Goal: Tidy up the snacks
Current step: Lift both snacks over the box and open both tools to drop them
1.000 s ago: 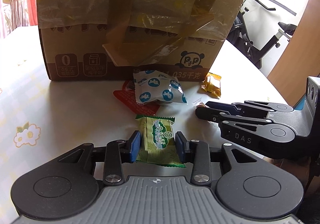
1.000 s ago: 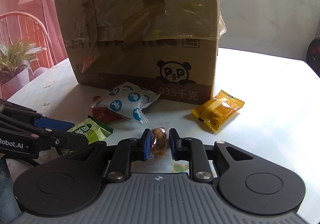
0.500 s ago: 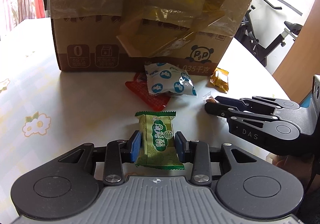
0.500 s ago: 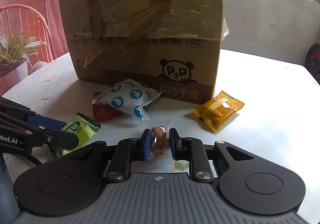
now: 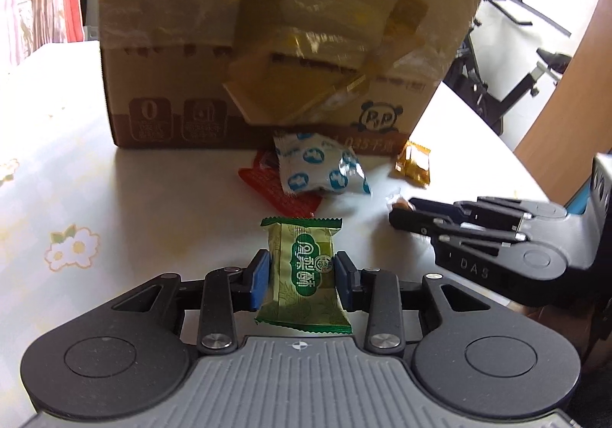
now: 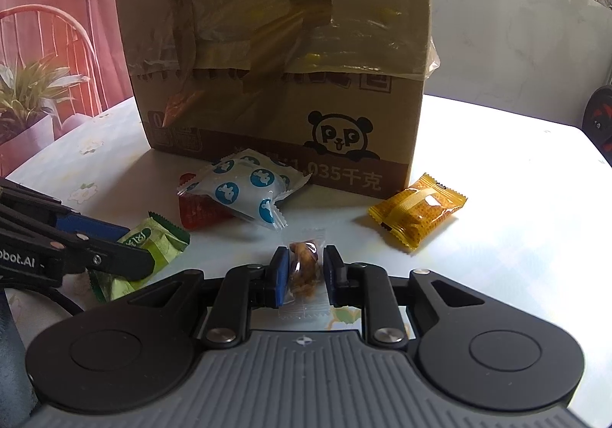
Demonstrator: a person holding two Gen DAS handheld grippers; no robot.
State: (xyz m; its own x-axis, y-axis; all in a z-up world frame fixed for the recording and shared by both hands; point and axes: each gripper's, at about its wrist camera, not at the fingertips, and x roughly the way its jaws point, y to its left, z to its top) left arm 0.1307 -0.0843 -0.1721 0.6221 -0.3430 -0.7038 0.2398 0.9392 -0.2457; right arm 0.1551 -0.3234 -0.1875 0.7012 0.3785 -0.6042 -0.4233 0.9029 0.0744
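Tabletop [image 5: 114, 198] before cardboard box [image 5: 267, 45]: left gripper [image 5: 302, 280] grasps green pastry packet [image 5: 304, 275]; right gripper [image 6: 305, 271] grasps clear-wrapped candy [image 6: 303, 267].

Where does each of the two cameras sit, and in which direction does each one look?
Left wrist view: sits on the left claw, looks along the white table toward the brown cardboard box; its own fingers pinch a green snack packet, and the right claw shows on the right.
Right wrist view: sits on the right claw, faces the same box; its fingers pinch a small clear-wrapped brown candy, and the left claw shows on the left.
Shared: box, blue-dotted white packet, orange packet.
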